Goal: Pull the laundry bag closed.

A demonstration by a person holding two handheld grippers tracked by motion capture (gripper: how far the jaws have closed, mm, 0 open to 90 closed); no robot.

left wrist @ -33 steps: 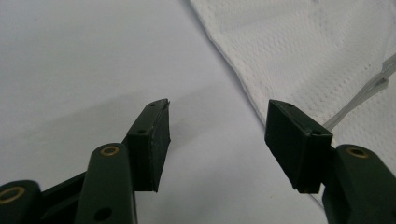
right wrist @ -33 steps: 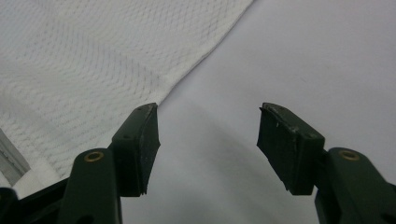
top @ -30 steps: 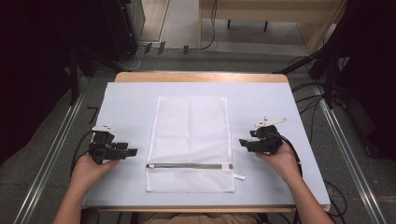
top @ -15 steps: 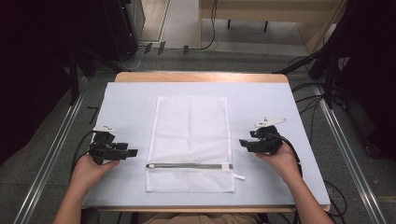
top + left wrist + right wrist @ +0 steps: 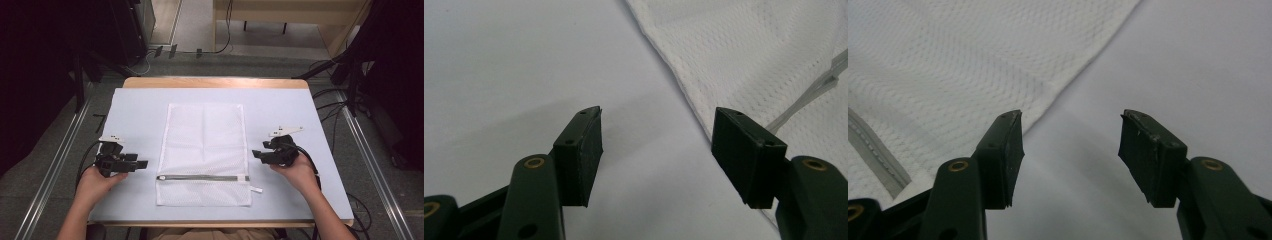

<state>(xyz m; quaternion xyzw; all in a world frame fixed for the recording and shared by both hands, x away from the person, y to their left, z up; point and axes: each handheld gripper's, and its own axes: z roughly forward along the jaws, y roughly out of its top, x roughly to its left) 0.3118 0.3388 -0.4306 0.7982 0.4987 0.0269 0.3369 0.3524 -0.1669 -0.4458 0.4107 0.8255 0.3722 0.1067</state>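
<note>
Mesh bag (image 5: 204, 152) lay flat at worktop (image 5: 140, 107) centre, zipper (image 5: 200, 177) near. Left claw (image 5: 141, 164) and right claw (image 5: 256, 154) flanked it, both released, empty.

Mesh bag (image 5: 204, 150) on table (image 5: 135, 107), between grippers

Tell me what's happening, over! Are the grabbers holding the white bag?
Left gripper open, empty, left of mesh bag. Right gripper open, empty, at bag's right edge. Bag flat, zipper shut. Nothing in the way.

Grey floor (image 5: 260, 62) strewn with cables (image 5: 150, 55) – pale wooden furniture (image 5: 300, 15) beyond, dark shapes at both sides.
</note>
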